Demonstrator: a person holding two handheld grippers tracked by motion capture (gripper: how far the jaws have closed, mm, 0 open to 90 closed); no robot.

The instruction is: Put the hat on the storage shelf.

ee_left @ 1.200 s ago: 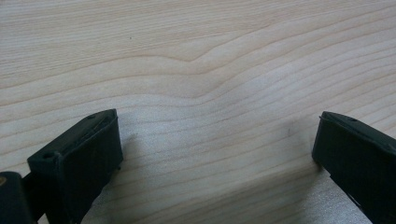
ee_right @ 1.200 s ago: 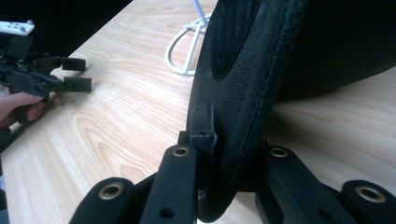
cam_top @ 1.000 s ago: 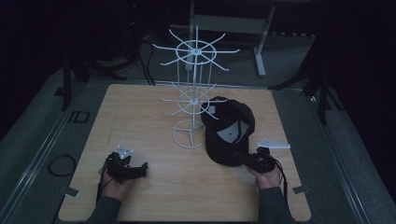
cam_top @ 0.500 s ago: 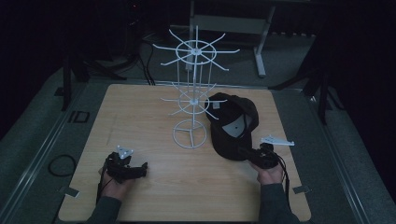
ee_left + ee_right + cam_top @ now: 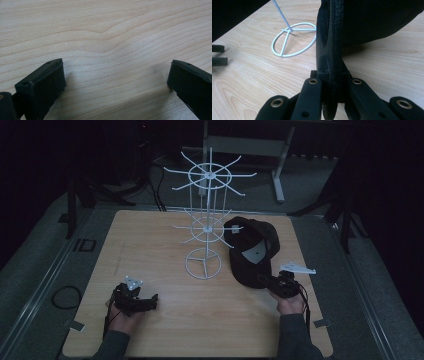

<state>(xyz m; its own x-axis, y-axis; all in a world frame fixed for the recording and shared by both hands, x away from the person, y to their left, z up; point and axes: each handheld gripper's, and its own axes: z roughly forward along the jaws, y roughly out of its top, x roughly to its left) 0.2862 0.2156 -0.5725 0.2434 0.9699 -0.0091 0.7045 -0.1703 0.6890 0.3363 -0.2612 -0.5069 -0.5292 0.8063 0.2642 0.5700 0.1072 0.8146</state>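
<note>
Black cap (image 5: 252, 252), gripped at its brim by the right gripper (image 5: 270, 281), has shifted slightly beside the white rack (image 5: 205, 227) on the wooden surface (image 5: 160, 245); left gripper (image 5: 147, 302) rests open.

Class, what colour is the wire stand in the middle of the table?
White: the wire stand shows best in the high view.

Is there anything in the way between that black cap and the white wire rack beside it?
Nothing visible: bare wooden table lies between the black cap, clamped at its brim by the right tool, and the white wire rack.
</note>
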